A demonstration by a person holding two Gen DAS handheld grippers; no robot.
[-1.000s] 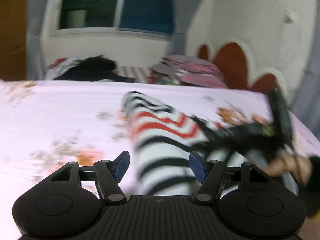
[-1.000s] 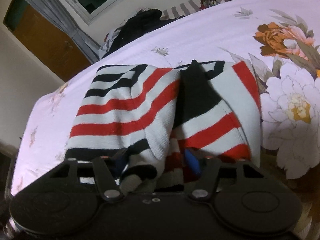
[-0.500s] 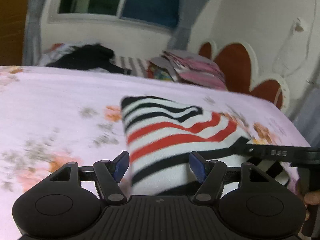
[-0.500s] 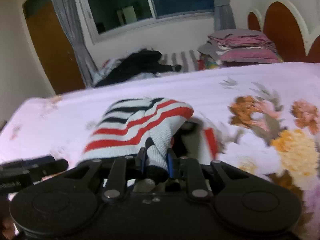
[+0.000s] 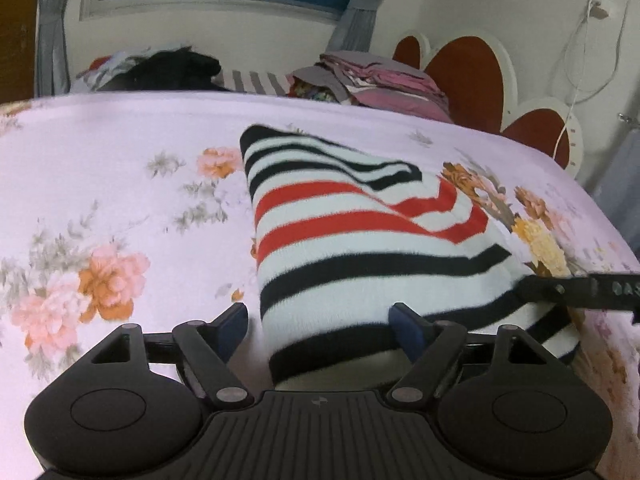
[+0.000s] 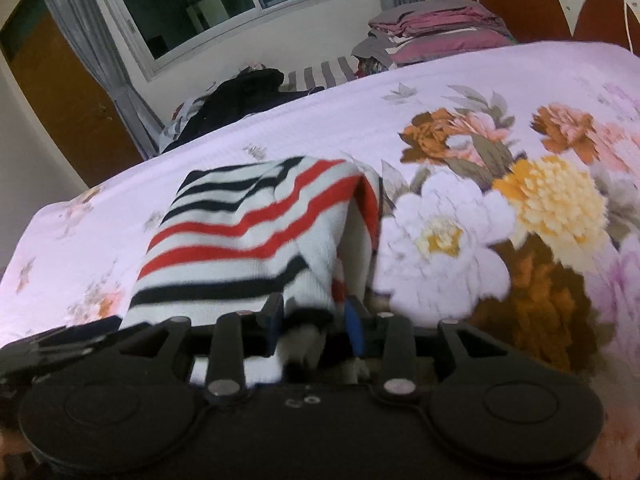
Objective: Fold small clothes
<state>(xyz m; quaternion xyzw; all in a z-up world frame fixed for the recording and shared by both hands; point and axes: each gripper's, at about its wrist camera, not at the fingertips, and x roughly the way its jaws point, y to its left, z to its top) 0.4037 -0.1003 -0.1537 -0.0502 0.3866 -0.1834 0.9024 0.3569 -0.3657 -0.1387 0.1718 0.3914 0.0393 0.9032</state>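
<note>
My left hand-held gripper (image 5: 318, 326) is matte black plastic with a ribbed centre panel bearing a small round emblem. 2 round discs flank that panel. 2 black link arms, each pinned by a silver screw, carry fingers (image 5: 406, 326) faced with dark blue pads. My right hand-held gripper (image 6: 314, 318) has the same build: a black body, 2 side discs, silver screws and blue-padded fingers (image 6: 355, 326). Its centre panel looks smooth, with small markings I cannot read.
</note>
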